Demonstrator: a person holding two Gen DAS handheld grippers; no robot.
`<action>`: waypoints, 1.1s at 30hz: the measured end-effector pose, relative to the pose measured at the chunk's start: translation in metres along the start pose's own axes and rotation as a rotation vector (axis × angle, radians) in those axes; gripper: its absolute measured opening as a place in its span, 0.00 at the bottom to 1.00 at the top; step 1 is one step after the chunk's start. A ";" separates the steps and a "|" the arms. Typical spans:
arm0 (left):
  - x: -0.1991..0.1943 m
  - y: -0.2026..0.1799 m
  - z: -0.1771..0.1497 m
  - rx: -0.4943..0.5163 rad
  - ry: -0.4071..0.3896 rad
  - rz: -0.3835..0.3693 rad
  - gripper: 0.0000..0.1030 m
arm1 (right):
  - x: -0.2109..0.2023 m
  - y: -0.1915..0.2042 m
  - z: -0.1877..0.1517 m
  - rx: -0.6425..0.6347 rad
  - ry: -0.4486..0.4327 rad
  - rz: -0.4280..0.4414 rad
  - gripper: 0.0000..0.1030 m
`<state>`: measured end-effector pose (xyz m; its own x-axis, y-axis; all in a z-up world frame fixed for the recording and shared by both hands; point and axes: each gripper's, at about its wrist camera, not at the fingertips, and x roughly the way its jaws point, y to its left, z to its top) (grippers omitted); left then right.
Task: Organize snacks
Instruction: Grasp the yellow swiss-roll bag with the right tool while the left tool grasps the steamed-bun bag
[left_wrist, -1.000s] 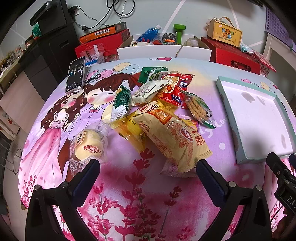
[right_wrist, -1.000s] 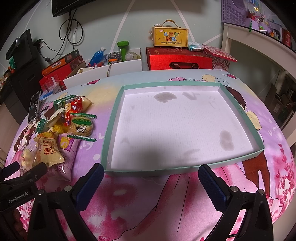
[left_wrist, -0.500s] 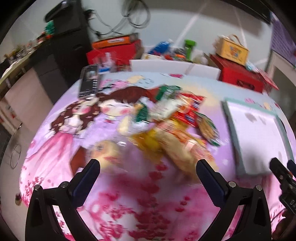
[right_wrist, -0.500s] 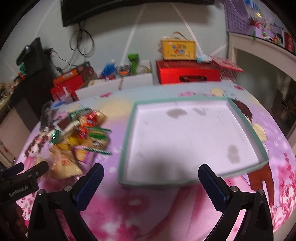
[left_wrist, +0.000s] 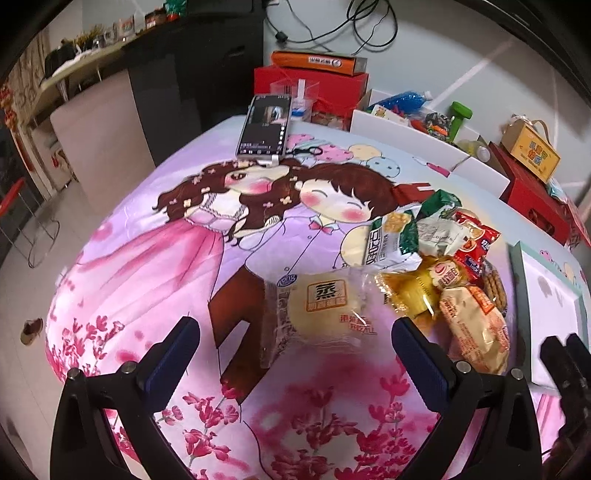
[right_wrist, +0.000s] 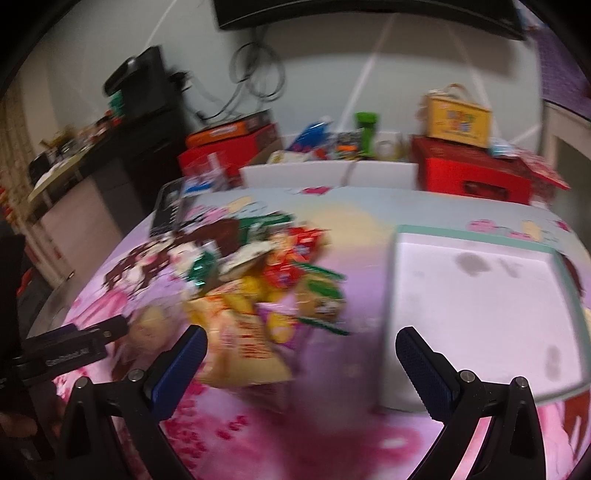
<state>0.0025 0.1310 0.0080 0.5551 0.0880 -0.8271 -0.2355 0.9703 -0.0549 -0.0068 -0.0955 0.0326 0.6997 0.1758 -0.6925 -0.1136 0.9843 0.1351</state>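
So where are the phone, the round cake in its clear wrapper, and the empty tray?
phone (left_wrist: 265, 130), left wrist view, middle of its screen.
round cake (left_wrist: 325, 308), left wrist view, on the cake.
tray (right_wrist: 480, 295), right wrist view, bare floor.

Evenly lit indoors, dimmer toward the dark circular fisheye borders, with strong bending at the edges. Left wrist view mostly sharp; glare on the clear-wrapped round yellow cake (left_wrist: 325, 314). Right wrist view smeared with blur, worst over the heap of colourful snack packets (right_wrist: 258, 288).

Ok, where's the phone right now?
In the left wrist view the phone lies at the table's far edge, left of the snack pile, in front of the red boxes.
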 end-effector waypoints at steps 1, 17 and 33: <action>0.003 0.000 0.000 0.004 0.009 -0.006 1.00 | 0.004 0.005 0.000 -0.007 0.010 0.014 1.00; 0.054 -0.002 0.007 -0.016 0.153 -0.112 1.00 | 0.067 0.032 0.005 -0.089 0.152 0.103 0.87; 0.055 0.003 0.014 -0.118 0.137 -0.195 1.00 | 0.071 0.033 0.002 -0.085 0.178 0.138 0.46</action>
<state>0.0432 0.1423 -0.0303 0.4881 -0.1368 -0.8620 -0.2307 0.9323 -0.2786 0.0398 -0.0502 -0.0107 0.5386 0.3018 -0.7866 -0.2639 0.9471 0.1827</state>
